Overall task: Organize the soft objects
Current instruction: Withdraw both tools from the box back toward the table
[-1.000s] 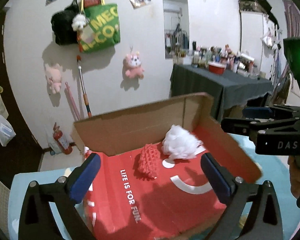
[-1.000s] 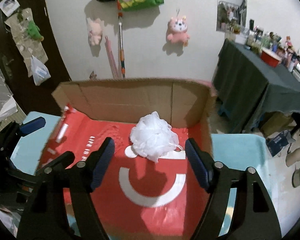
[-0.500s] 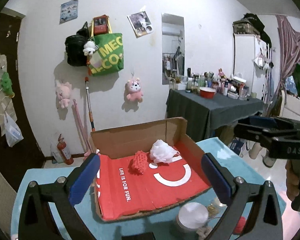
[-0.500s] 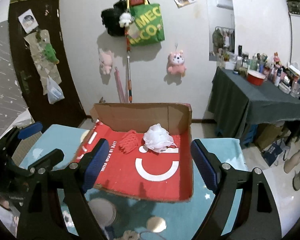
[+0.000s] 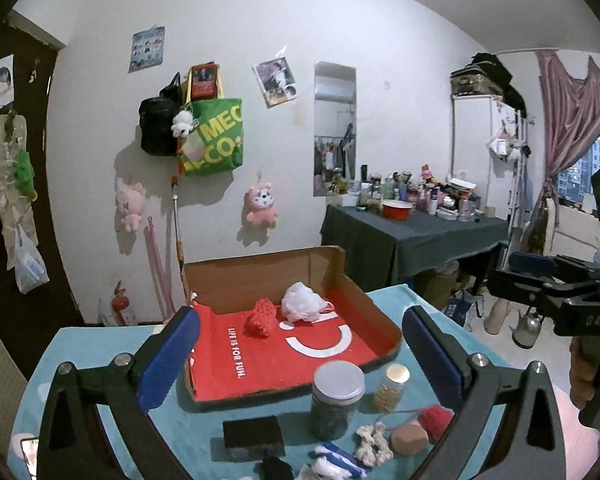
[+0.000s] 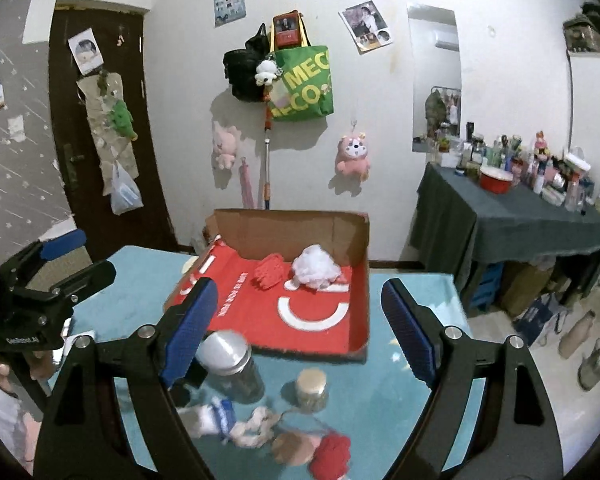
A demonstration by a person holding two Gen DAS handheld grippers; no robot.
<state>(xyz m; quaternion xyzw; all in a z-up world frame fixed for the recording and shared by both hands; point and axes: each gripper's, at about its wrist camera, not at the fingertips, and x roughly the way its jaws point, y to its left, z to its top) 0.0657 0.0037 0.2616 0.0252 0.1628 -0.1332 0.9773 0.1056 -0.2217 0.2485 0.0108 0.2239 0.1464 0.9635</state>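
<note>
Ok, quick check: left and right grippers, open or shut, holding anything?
Left gripper: open, holding nothing.
Right gripper: open, holding nothing.

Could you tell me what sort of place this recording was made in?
Probably a lived-in room at home: plush toys hang on the wall, a cloth-covered side table holds bottles, and a pink curtain frames a window.
</note>
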